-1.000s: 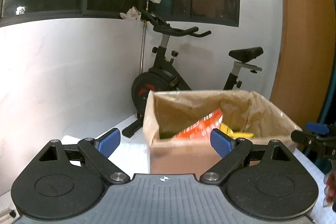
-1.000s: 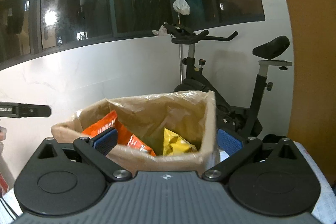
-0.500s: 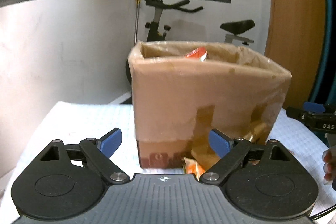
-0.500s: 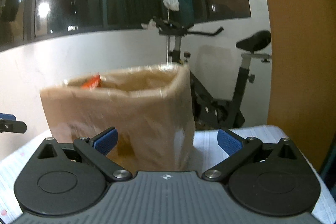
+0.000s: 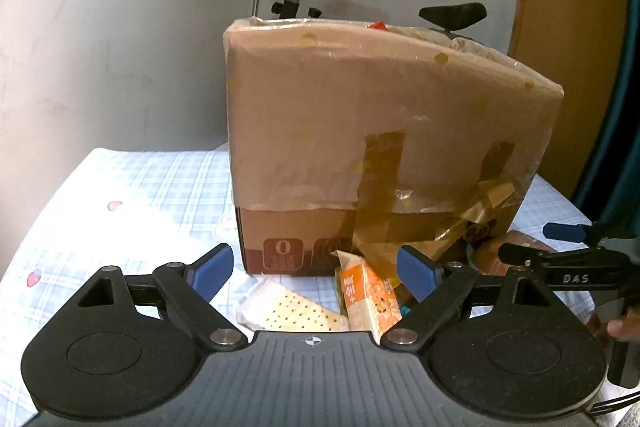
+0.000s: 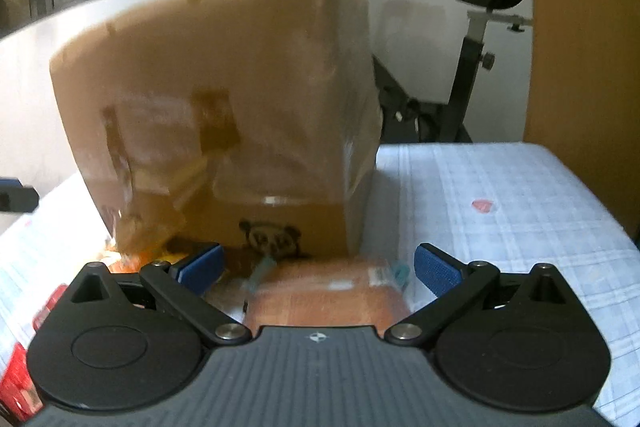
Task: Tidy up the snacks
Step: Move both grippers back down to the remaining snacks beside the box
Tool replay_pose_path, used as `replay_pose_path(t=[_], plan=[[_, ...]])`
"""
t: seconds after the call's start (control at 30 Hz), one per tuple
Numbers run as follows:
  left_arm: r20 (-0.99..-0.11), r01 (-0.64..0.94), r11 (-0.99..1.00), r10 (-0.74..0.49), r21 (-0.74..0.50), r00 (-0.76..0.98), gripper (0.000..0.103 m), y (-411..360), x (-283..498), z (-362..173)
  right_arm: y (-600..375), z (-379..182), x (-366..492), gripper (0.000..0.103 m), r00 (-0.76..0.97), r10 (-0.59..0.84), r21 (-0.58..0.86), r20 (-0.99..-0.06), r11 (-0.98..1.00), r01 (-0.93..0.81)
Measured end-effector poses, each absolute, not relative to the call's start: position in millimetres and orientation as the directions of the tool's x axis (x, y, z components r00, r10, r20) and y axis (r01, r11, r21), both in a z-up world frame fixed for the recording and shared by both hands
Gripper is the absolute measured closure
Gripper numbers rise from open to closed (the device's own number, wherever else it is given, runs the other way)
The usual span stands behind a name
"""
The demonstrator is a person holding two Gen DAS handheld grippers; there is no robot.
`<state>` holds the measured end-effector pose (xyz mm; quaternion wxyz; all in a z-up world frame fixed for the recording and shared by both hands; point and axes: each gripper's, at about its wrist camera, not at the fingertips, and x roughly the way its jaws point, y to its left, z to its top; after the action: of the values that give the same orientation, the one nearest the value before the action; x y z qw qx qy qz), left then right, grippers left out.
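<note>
While both tongs (image 5: 310, 267) (image 6: 318, 263) gape empty, the cardboard box (image 5: 384, 147) hides its contents.

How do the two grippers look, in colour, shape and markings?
Both the left gripper and the right gripper have a grey ribbed body, black linkage arms with silver pivot bolts, round black discs and blue pads. In the left view, the right gripper shows white letters "DAS".

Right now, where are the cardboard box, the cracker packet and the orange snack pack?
cardboard box (image 5: 304, 131): left wrist view, taped front wall.
cracker packet (image 5: 292, 315): left wrist view, dotted face.
orange snack pack (image 5: 370, 297): left wrist view, printed front.
</note>
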<state>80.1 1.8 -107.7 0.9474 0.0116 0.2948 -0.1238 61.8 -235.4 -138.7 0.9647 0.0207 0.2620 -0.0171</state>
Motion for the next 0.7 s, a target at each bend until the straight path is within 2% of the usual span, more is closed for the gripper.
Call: replay_pose_path(t=[0.23, 0.37, 0.7], plan=[[-0.582, 0.245, 0.968, -0.235, -0.063, 0.779, 0.012, -2.4, 77.7, -119.5, -234.7, -162.6, 70.4, 0.000, 0.819, -0.086, -0.018, -0.568, 0.996, 0.092], [-0.590, 0.247, 0.967, -0.238, -0.067, 0.771, 0.012, -7.1, 77.5, -126.8, -235.1, -171.9, 64.8, 0.004, 0.821, -0.076, -0.003, -0.566, 0.996, 0.091], [-0.615, 0.269, 0.959, -0.266, -0.091, 0.742, 0.014, -23.5, 76.8, -143.1, -221.6, -175.5, 54.6, 0.011, 0.845, -0.094, -0.074, -0.526, 0.995, 0.065]])
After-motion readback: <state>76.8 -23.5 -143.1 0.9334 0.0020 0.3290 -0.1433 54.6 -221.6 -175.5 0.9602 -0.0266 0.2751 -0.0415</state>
